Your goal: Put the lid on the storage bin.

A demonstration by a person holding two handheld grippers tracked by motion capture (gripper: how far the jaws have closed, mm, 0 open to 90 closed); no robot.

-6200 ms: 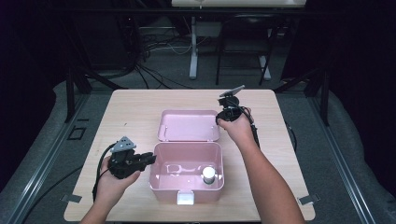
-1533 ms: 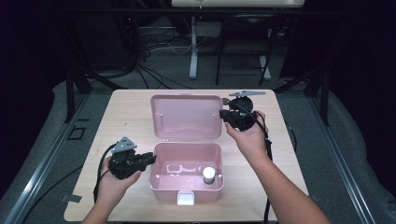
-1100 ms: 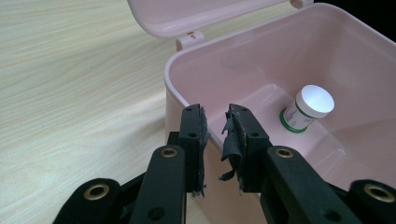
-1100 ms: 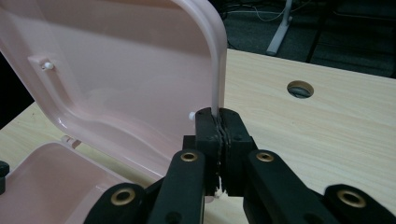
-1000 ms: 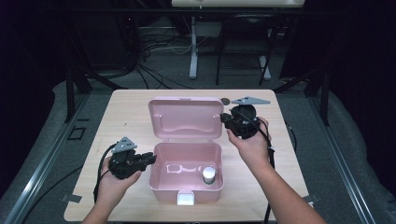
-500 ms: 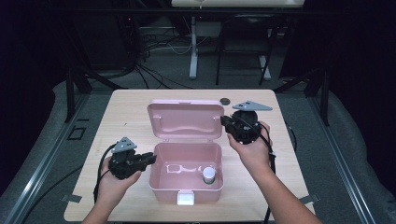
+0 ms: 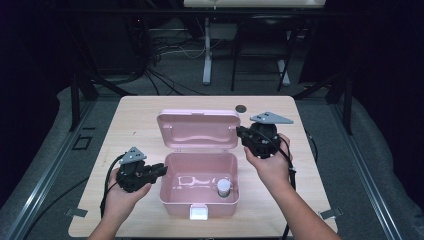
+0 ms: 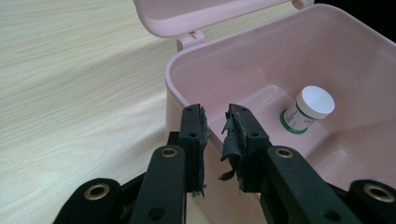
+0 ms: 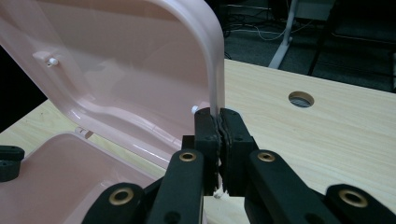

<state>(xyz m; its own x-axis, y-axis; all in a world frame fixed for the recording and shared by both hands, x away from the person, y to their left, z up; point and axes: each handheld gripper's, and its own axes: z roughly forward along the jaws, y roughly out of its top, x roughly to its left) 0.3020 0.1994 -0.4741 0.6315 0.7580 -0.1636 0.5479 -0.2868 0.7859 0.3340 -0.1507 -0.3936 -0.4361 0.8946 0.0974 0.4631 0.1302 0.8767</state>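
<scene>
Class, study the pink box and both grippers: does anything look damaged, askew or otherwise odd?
Yes: the black padding on the left gripper jaws is torn, with ragged strips hanging loose. Otherwise the pink box sits square, and the small white-capped bottle stands upright inside it.

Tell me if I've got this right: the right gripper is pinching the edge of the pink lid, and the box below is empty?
Not quite. The box is not empty: a small white-capped bottle stands inside, as the left gripper view shows. The right gripper does pinch the lid edge.
</scene>
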